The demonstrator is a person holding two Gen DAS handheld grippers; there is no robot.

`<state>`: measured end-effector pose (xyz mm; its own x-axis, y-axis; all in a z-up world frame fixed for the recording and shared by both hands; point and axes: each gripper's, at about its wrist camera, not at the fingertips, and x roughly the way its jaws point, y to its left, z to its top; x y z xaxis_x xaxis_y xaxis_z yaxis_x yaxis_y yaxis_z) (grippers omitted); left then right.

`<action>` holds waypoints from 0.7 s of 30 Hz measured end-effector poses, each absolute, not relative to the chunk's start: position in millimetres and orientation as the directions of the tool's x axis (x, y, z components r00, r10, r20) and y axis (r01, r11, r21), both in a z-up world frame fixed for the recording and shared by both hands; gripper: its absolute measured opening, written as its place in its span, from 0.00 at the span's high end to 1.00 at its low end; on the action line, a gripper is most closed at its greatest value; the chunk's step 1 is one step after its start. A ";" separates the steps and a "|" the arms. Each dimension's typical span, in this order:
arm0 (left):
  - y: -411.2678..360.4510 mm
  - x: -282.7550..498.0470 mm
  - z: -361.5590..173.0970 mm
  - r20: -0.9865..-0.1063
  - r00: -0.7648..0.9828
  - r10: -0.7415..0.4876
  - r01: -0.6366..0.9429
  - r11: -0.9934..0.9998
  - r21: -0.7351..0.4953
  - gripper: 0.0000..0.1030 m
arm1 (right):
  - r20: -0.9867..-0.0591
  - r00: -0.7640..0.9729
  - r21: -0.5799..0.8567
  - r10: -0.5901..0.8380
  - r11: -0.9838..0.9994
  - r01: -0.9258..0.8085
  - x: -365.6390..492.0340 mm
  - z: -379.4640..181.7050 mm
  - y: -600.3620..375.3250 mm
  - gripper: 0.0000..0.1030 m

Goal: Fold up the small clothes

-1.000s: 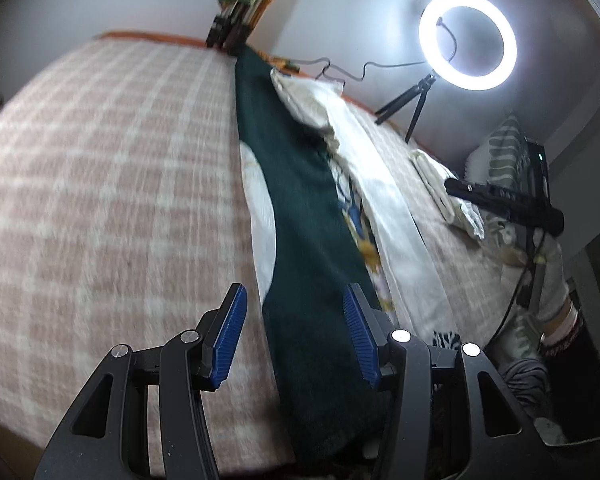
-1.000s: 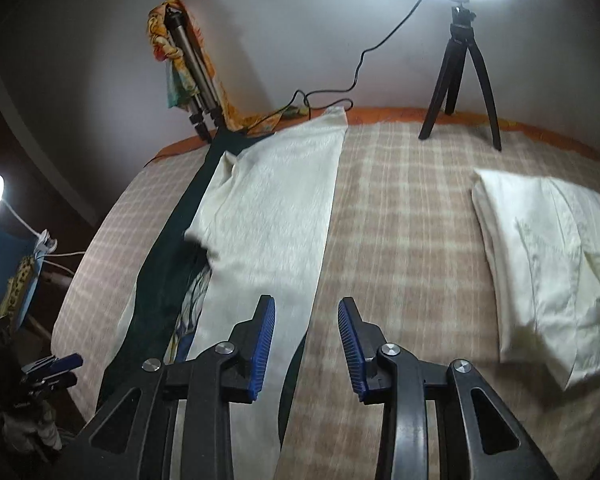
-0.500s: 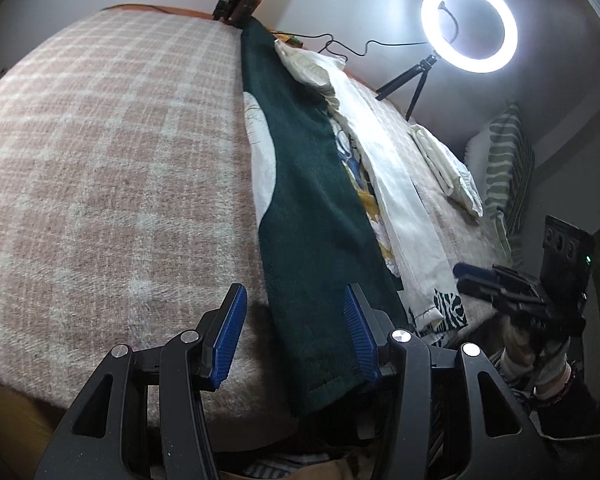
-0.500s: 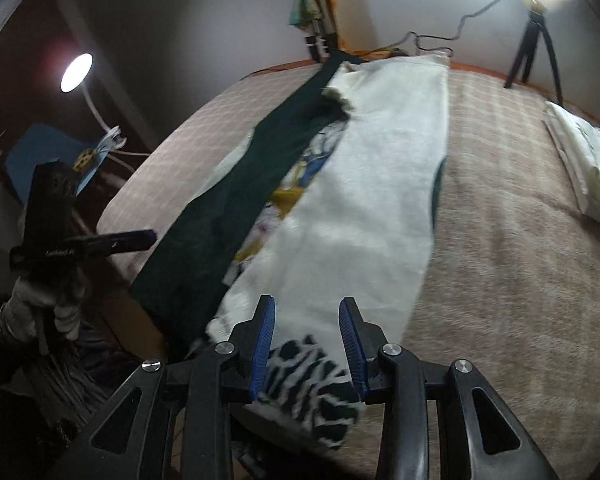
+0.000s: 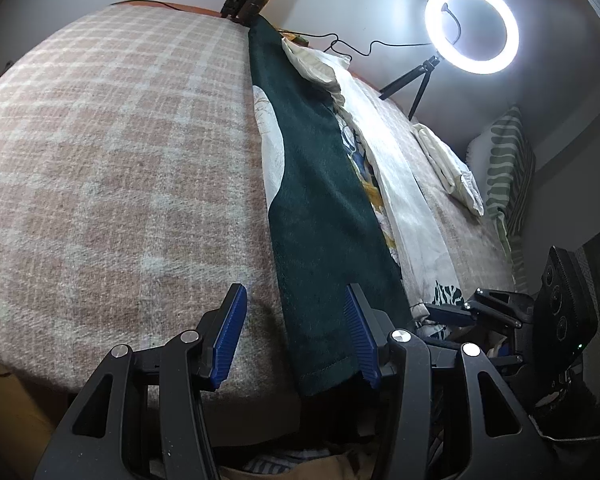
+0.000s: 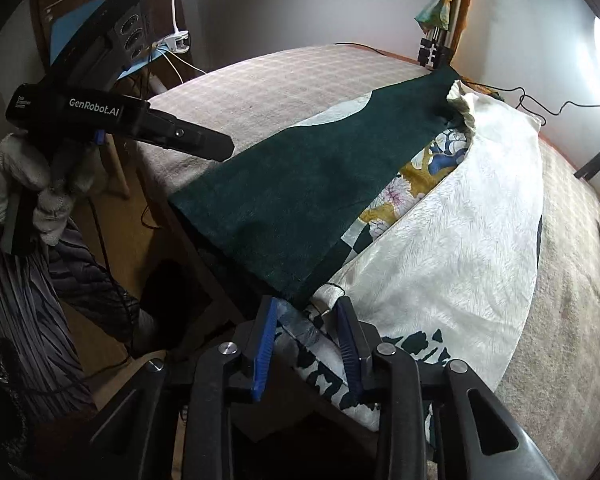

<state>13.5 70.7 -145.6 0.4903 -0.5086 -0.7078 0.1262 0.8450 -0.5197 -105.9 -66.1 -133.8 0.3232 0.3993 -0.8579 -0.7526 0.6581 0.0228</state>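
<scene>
A long dark green cloth (image 5: pixel 324 216) lies in a strip across the plaid bed, its near hem hanging over the front edge; it also shows in the right wrist view (image 6: pixel 300 184). Beside it lie a flowered cloth (image 6: pixel 416 176) and a cream cloth (image 6: pixel 460 232) with a black-and-white patterned end (image 6: pixel 416 344). My left gripper (image 5: pixel 296 336) is open, its jaws astride the green cloth's near left corner. My right gripper (image 6: pixel 306 340) is open around the near edge of the layered cloths by the green cloth's right corner.
A folded cream garment (image 5: pixel 452 168) lies on the bed's right side near a striped pillow (image 5: pixel 508 172). A ring light on a tripod (image 5: pixel 472 28) stands at the back. A second tripod (image 6: pixel 440 40) stands at the bed's far edge. The plaid blanket (image 5: pixel 120 152) spreads left.
Both grippers have moved down to the bed's front edge. The right gripper swung left from the cream cloth to the green cloth's corner. Both stayed open.
</scene>
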 end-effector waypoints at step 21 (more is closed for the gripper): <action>62.7 11.3 -146.6 -0.717 0.486 -0.500 0.152 0.856 -0.494 0.53 | -0.860 0.367 -0.067 0.354 0.635 -0.770 -109.0 -134.9 -60.8 0.75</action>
<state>11.3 62.7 -146.6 0.4864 -0.4997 -0.7168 0.1522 0.8562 -0.4936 -109.0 -60.8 -134.9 0.3670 0.3545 -0.8600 -0.7696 0.6351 -0.0667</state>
